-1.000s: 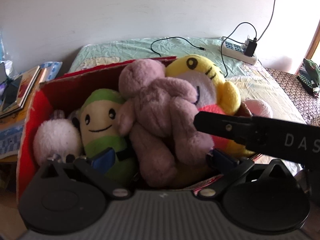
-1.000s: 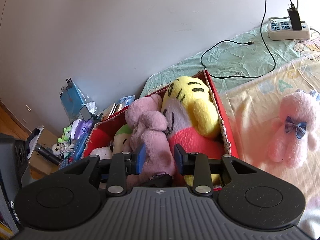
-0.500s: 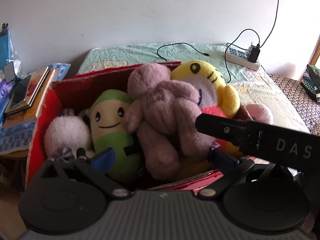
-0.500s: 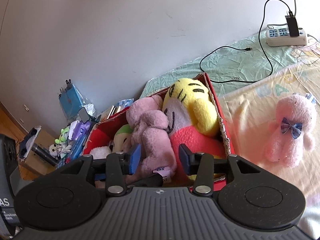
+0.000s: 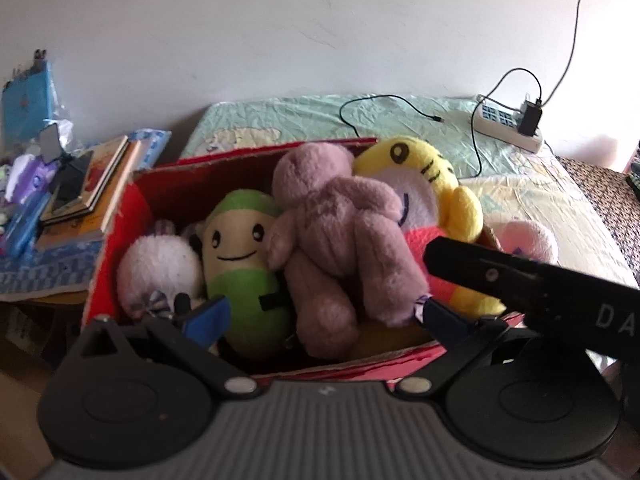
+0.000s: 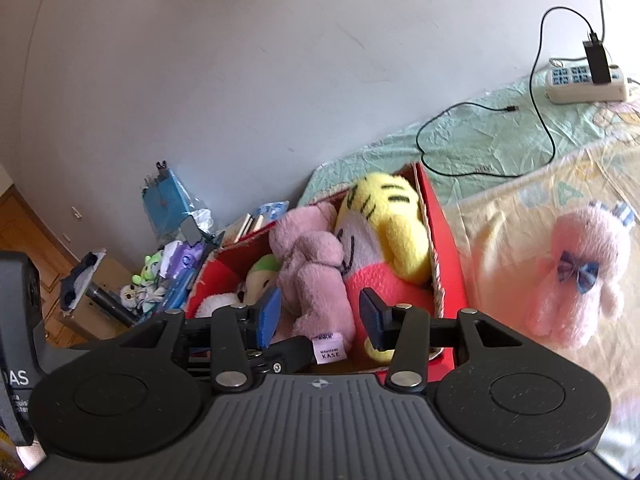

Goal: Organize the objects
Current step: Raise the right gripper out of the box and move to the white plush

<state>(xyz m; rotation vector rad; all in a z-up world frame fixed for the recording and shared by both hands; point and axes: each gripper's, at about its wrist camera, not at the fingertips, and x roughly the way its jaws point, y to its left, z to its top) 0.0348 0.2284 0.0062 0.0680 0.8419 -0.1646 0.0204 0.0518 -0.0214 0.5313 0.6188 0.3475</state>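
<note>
Left wrist view shows the left claw (image 5: 322, 314) spread wide and drawn back from the red cardboard box (image 5: 105, 248), which sits at the bed's edge, packed with the mauve plush bear (image 5: 340, 236), the green-and-cream smiling plush (image 5: 244, 268) and the yellow tiger plush (image 5: 424, 184), with little spare room inside. Right wrist view shows the right claw (image 6: 318, 314) now spread and empty, having let go of the mauve bear, so that toy counts as stowed; the pale pink plush with a blue bow (image 6: 576, 272) lies alone on open yellow bedding (image 6: 500, 220) just beyond the box's right wall, probably next.

Black ribbed gripper (image 6: 318, 320) bodies, blue finger pads (image 6: 269, 315), silver screws (image 6: 230, 379), white lettering.
</note>
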